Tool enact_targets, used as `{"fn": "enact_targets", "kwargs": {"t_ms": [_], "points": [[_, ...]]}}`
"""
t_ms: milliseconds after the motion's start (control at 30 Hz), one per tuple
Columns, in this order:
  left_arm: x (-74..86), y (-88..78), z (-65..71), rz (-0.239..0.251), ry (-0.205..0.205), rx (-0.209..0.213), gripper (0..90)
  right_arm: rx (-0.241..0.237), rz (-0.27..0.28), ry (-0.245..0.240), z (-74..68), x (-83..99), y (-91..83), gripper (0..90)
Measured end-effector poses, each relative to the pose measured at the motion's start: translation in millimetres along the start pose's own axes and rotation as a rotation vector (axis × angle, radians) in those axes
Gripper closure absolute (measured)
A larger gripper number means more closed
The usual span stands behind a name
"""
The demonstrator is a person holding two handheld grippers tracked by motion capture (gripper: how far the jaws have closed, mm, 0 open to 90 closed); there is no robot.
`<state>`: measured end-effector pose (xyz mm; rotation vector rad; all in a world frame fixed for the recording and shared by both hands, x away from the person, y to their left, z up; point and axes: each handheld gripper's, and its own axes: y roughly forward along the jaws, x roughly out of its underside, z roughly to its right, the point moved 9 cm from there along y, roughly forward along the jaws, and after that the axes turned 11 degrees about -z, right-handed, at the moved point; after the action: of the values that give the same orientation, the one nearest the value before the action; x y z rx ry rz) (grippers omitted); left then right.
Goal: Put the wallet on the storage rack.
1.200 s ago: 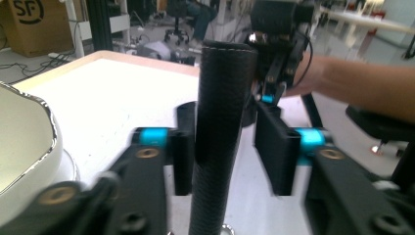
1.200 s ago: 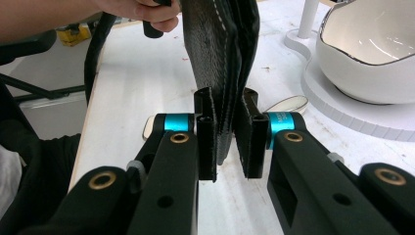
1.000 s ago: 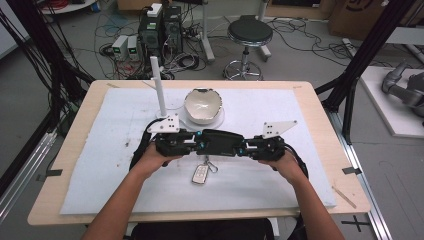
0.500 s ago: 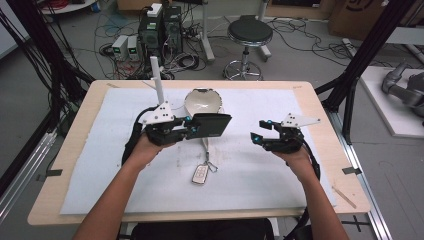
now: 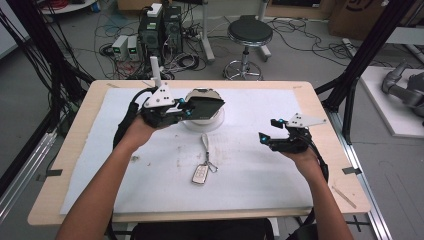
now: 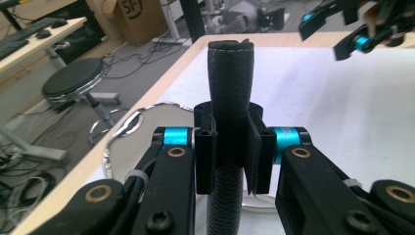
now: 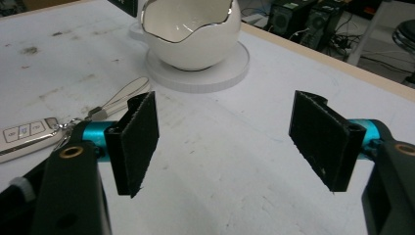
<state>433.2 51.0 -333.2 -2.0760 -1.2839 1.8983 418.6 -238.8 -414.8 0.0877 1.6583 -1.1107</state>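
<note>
Holding: left gripper (image 5: 187,106) grasps a black wallet (image 5: 205,108), jaws clenched on its sides; in the left gripper view the wallet (image 6: 230,73) stands edge-on between the pads, textured leather with pale stitching at its top.
Wallet place: lifted off the counter (image 5: 85,125), hanging over the near rim of the white bowl (image 5: 202,95).
Bowl: egg-shaped, silver jagged rim, seated on a round white base (image 7: 205,73) at the far middle of the white mat (image 5: 250,165).
Car key: key fob (image 5: 200,174) with a strap lies on the mat, just in front of the bowl, between the two hands.
Right gripper: right gripper (image 5: 267,137) hovers over the mat, well apart from the wallet; its jaws have just been opening, released, nothing between the pads (image 7: 139,142).
</note>
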Motion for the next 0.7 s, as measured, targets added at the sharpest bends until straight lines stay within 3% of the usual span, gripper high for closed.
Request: {"fn": "enact_targets", "kwargs": {"t_ms": [200, 400, 700], "points": [[-5.4, 4.6, -14.6, -0.055, 0.039, -0.028, 77.2, 0.018, 0.002, 0.024, 8.1, 2.5, -4.8, 25.1], [-8.8, 13.1, -24.5, -0.083, 0.048, -0.042, 77.2, 0.014, 0.0, 0.028, 9.2, 4.2, -6.1, 25.0], [2.7, 32.4, -36.8, -0.152, 0.051, -0.061, 77.2, 0.006, -0.004, 0.029, 9.4, 4.8, -2.9, 25.1]]}}
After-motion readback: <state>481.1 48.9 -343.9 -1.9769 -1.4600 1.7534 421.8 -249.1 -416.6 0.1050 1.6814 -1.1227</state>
